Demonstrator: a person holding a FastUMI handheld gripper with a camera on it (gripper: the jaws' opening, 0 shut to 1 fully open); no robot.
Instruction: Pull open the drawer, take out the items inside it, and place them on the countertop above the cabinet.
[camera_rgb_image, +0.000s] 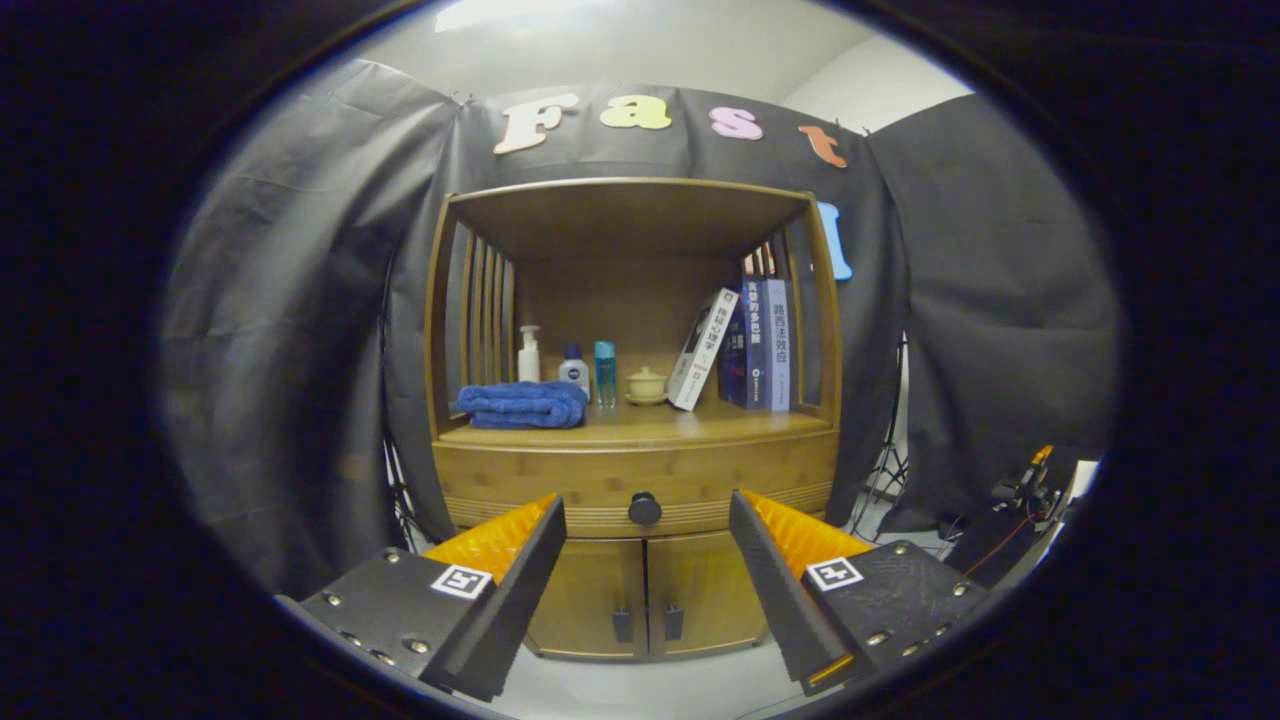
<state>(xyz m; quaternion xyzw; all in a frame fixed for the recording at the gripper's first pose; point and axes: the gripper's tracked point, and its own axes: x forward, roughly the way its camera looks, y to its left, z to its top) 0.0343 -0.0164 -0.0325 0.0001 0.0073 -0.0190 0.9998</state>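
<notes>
One knob (644, 508) sits dead ahead at twelve o'clock from the gripper (647, 520), centred in the gap between the spread fingers but well beyond their tips; the claw is wide open and holds nothing. The knob marks the drawer (560, 480), which is shut, so whatever lies inside is hidden.

Risks, as I judge them: coming in off-line could send a fingertip into the drawer front instead of round the knob. The knob looks small and round, so a shallow pinch may slip off during the pull. A pull angled to one side might bind the drawer.

On the countertop (700, 428), a towel (522, 404) lies at ten o'clock from the knob, with bottles (574, 366) behind it, a small cup (646, 385) near twelve, and books (745, 345) leaning at one o'clock. Bare wood shows along the front edge, mostly between towel and books, so placing room is narrow. The roof and slatted sides of the shelf hem in any lift. Below, two doors (645, 595) at six o'clock; open floor lies before the cabinet for the approach.
</notes>
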